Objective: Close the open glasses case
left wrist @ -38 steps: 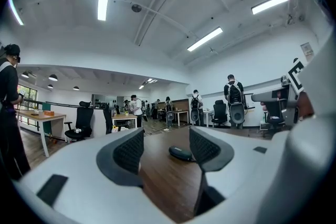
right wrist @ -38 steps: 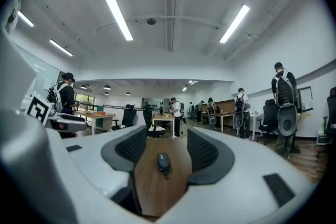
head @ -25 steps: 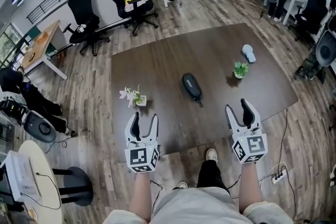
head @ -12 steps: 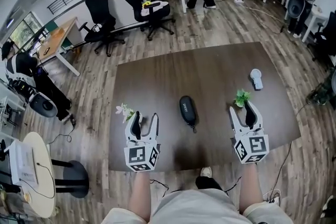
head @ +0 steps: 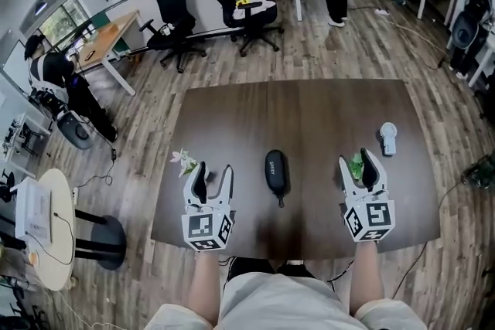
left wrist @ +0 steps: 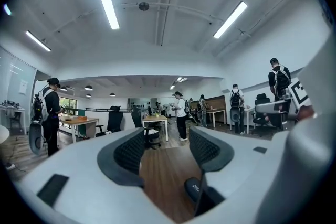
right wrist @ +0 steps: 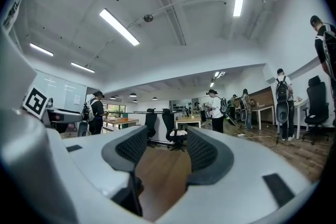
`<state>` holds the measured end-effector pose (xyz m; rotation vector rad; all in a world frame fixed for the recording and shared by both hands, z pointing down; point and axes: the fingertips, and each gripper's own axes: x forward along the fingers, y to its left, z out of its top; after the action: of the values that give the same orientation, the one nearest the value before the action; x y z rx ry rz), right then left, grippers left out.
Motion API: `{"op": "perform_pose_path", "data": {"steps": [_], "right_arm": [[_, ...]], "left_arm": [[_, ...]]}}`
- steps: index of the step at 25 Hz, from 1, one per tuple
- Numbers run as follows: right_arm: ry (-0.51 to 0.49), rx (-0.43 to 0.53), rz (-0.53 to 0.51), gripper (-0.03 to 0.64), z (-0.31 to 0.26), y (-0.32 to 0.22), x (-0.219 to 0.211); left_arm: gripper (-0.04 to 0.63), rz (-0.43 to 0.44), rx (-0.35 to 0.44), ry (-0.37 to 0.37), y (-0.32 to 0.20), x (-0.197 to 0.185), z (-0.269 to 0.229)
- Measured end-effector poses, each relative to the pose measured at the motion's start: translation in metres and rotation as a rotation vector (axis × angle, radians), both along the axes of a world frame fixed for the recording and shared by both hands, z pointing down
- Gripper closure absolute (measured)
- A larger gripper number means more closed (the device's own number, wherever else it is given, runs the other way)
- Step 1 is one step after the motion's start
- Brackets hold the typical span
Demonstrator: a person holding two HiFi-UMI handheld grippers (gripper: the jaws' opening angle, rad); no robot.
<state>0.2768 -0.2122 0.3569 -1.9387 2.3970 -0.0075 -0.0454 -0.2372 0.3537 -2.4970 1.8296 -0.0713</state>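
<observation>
A dark oval glasses case [head: 275, 169] lies on the brown table [head: 309, 108], a thin strap trailing toward me. From above it reads as one smooth oval; I cannot tell whether its lid stands open. My left gripper [head: 213, 168] hovers over the near edge, left of the case, open and empty. My right gripper [head: 356, 158] hovers to the case's right, also open and empty. In the left gripper view the case [left wrist: 195, 189] peeks out beside the right jaw, and only table wood shows between the jaws of the gripper [left wrist: 165, 141]. Only wood also lies between the jaws of the right gripper [right wrist: 165, 143].
A small pot of white flowers [head: 184, 161] stands just left of my left gripper. A green potted plant [head: 355, 165] sits right at my right gripper's jaws. A white device [head: 388, 137] lies further right. Office chairs [head: 176, 11], desks and standing people lie beyond the table.
Both grippers have moved forward from before the table's near edge to over it, level with the case. Their jaws stand as before. The view has shifted with them.
</observation>
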Motion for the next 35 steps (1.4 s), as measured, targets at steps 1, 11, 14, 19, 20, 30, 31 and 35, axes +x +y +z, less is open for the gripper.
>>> {"op": "perform_pose_path", "data": {"steps": [1,11,14,19,20,30,31,35], "right_arm": [[-0.003,0.0,-0.009,0.391,0.001,-0.004,-0.001],[0.041,0.047,-0.05,0.391,-0.002,-0.026,-0.016],[0.072,0.069,-0.044,0.391,-0.006,-0.033,-0.026],[0.138,0.06,-0.01,0.391,-0.007,-0.044,-0.028],[0.141,0.057,-0.009,0.391,-0.007,-0.045,-0.028],[0.177,0.018,-0.017,0.391,0.004,-0.056,-0.036],[0.182,0.014,-0.023,0.391,0.005,-0.056,-0.038],[0.217,-0.012,-0.068,0.394,0.019,-0.053,-0.06]], "left_arm": [[0.33,-0.009,0.001,-0.004,0.0,-0.001,0.0],[0.33,-0.025,0.048,0.013,-0.011,-0.01,0.006],[0.331,-0.006,0.067,0.025,-0.021,-0.017,0.009],[0.331,0.022,0.062,-0.006,-0.04,-0.017,0.019],[0.331,0.022,0.058,-0.002,-0.043,-0.018,0.021],[0.331,0.025,0.025,0.009,-0.057,-0.019,0.033],[0.331,0.025,0.022,0.009,-0.056,-0.019,0.034],[0.331,0.032,0.009,-0.007,-0.052,-0.02,0.04]]}}
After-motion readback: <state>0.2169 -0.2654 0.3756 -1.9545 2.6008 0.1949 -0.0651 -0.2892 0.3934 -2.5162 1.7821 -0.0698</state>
